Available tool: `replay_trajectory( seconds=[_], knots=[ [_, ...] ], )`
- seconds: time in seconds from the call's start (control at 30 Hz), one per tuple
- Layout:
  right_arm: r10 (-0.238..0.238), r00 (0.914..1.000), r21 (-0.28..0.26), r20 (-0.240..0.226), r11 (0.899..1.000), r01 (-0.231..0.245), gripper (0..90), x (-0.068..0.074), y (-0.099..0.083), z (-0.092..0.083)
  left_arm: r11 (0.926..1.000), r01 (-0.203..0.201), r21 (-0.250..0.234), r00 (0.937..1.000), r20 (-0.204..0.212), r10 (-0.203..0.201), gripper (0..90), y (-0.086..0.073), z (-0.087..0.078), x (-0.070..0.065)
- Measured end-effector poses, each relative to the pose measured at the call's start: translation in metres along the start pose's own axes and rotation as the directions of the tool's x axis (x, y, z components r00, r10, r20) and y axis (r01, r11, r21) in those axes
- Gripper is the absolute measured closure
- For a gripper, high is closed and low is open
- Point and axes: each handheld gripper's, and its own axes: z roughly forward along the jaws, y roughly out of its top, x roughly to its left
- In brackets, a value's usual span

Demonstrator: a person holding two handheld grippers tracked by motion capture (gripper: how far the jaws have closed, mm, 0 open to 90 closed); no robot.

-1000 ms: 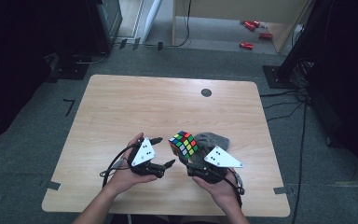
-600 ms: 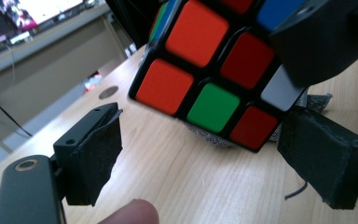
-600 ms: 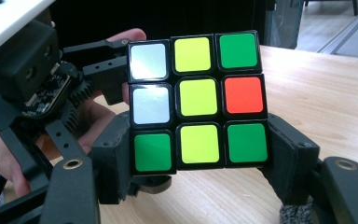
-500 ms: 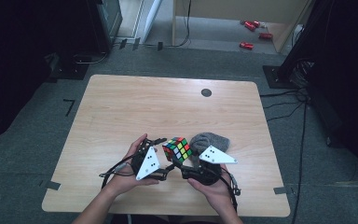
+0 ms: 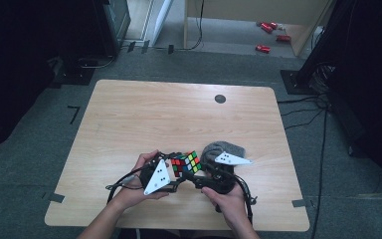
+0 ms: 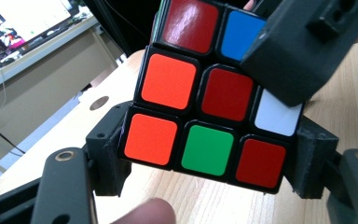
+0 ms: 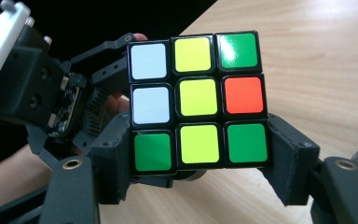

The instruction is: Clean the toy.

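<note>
A scrambled Rubik's cube [image 5: 186,163] is held just above the near edge of the wooden table [image 5: 179,114], between both grippers. In the left gripper view the cube [image 6: 205,93] shows red, orange, green and white stickers, and the left gripper [image 6: 205,163] is shut on its lowest row. In the right gripper view the cube [image 7: 198,102] shows a yellow-centred face, with the right gripper [image 7: 200,158] clamped on its bottom row. From above, the left gripper [image 5: 177,174] and the right gripper [image 5: 196,176] meet at the cube from opposite sides.
A crumpled grey cloth [image 5: 224,149] lies on the table right behind the right gripper. A small black round mark [image 5: 220,98] sits near the far edge. Red objects [image 5: 268,30] lie on the floor beyond the table.
The right gripper brought the cube left and a little nearer. The left gripper, which stood apart from the cube, moved in and closed on it.
</note>
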Motion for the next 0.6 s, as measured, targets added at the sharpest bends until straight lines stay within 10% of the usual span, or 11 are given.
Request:
replay_trajectory(
  seconds=[0.27,0.43,0.53,0.57,0.6],
  knots=[
    [-0.025,0.9991,-0.035,-0.035,0.999,0.023,28.8,-0.002,0.003,-0.006,0.9872,0.160,-0.006,0.9869,0.025,-0.159,32.2,-0.003,-0.006,0.014],
    [-0.124,0.9906,-0.106,0.058,0.986,0.129,28.4,-0.006,0.011,-0.023,0.9561,0.293,0.005,0.9538,0.068,-0.293,33.2,-0.009,-0.012,0.028],
    [-0.226,0.9594,-0.113,0.169,0.963,0.246,28.7,-0.010,0.013,-0.031,0.9374,0.348,0.012,0.9332,0.091,-0.348,33.3,-0.010,-0.013,0.034],
    [-0.270,0.9388,-0.098,0.214,0.950,0.296,28.8,-0.012,0.013,-0.032,0.9314,0.363,0.020,0.9263,0.099,-0.363,33.4,-0.011,-0.013,0.035],
    [-0.336,0.9003,-0.069,0.277,0.928,0.367,29.1,-0.016,0.012,-0.033,0.9296,0.368,0.024,0.9243,0.100,-0.368,33.5,-0.012,-0.013,0.036]
  ],
)
